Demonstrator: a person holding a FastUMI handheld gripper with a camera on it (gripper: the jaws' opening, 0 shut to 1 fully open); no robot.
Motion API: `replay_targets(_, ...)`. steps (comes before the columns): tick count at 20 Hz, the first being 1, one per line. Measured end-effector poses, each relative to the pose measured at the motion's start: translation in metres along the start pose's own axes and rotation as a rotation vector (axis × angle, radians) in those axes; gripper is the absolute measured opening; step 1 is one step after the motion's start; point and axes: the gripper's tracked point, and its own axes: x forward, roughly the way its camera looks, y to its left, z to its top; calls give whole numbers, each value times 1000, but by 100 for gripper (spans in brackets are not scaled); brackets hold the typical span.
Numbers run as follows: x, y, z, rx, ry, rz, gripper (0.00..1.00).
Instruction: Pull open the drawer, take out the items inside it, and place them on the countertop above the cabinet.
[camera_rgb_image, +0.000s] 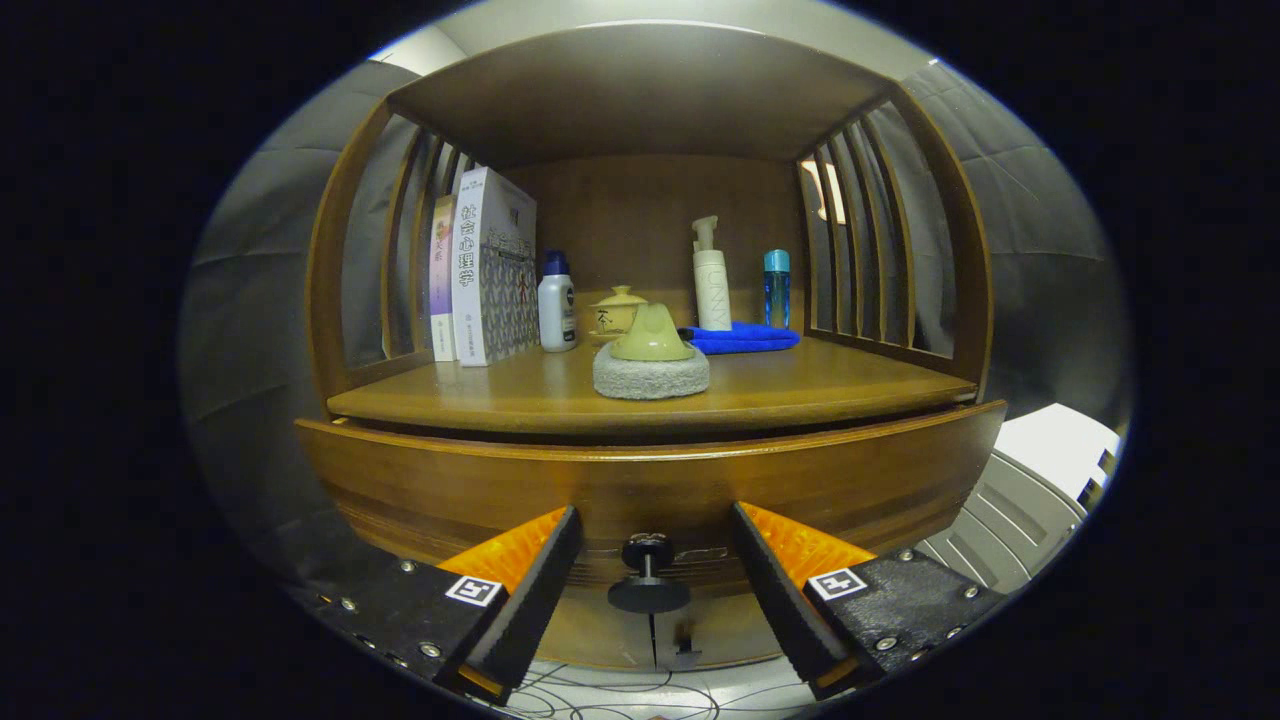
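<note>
A wooden cabinet stands in front of me, and its drawer front (650, 480) curves across just below the countertop (800, 390). The drawer's small dark knob (648, 575) sticks out toward me, right between my fingers. My gripper (655, 545) is open, one finger on each side of the knob with a gap to both. The drawer looks slightly pulled out from the cabinet, and its inside is hidden from here.
On the countertop sit a grey scrub sponge with a yellow-green handle (651, 360), a lidded teacup (617, 310), a folded blue cloth (742, 338), two books (485, 270), a white bottle (557, 305), a pump bottle (711, 280) and a blue bottle (777, 288). Slatted sides and a shelf roof enclose it.
</note>
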Motion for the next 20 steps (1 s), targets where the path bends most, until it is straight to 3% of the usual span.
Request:
replay_targets(5,13,0,1,9,5,-9,94)
replay_targets(9,-5,4,14,-7,7,62,94)
replay_targets(12,-43,-14,47,9,-74,50,94)
replay_targets(17,-95,-39,123,139,-197,47,93)
replay_targets(20,-117,-52,164,103,-241,45,93)
